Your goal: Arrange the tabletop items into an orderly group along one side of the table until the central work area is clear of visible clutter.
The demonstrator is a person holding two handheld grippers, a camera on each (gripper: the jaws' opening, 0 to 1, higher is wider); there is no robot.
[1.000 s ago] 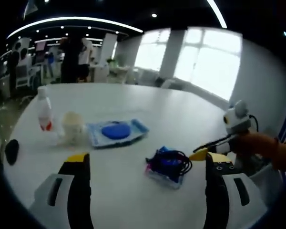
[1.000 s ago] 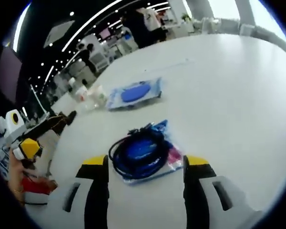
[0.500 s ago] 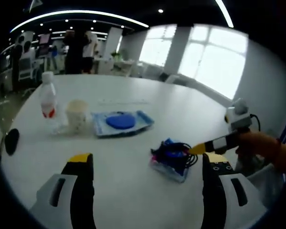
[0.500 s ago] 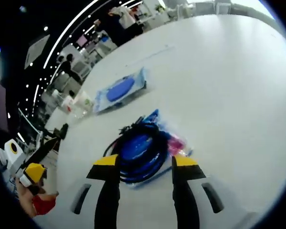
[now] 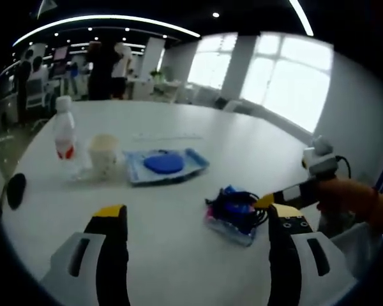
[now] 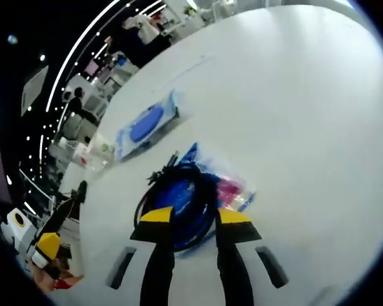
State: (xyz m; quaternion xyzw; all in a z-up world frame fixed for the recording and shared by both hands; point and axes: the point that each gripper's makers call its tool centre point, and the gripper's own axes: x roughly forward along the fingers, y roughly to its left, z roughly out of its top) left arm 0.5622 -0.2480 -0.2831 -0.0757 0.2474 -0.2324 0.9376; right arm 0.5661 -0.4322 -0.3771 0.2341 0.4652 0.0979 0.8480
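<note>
A clear bag holding a coiled blue and black cable (image 6: 179, 201) lies mid-table, with a pink item inside it. My right gripper (image 6: 193, 217) is over the bag's near edge, its yellow-tipped jaws narrowed but still apart, one on each side of the coil. In the left gripper view the same bag (image 5: 233, 213) lies ahead to the right, and the right gripper (image 5: 287, 196) reaches it from the right in a hand. My left gripper (image 5: 191, 217) hovers open over bare table, holding nothing. Further back lie a blue packet (image 5: 166, 164), a paper cup (image 5: 104, 153) and a bottle (image 5: 64, 135).
A small black object (image 5: 16, 190) rests near the table's left edge. The round white table (image 5: 242, 143) has bare surface towards the windows. People stand among desks in the far background. The blue packet (image 6: 147, 124) lies beyond the cable bag.
My right gripper has moved down onto the cable bag and its jaws have narrowed steadily around the coil. The left gripper has barely shifted.
</note>
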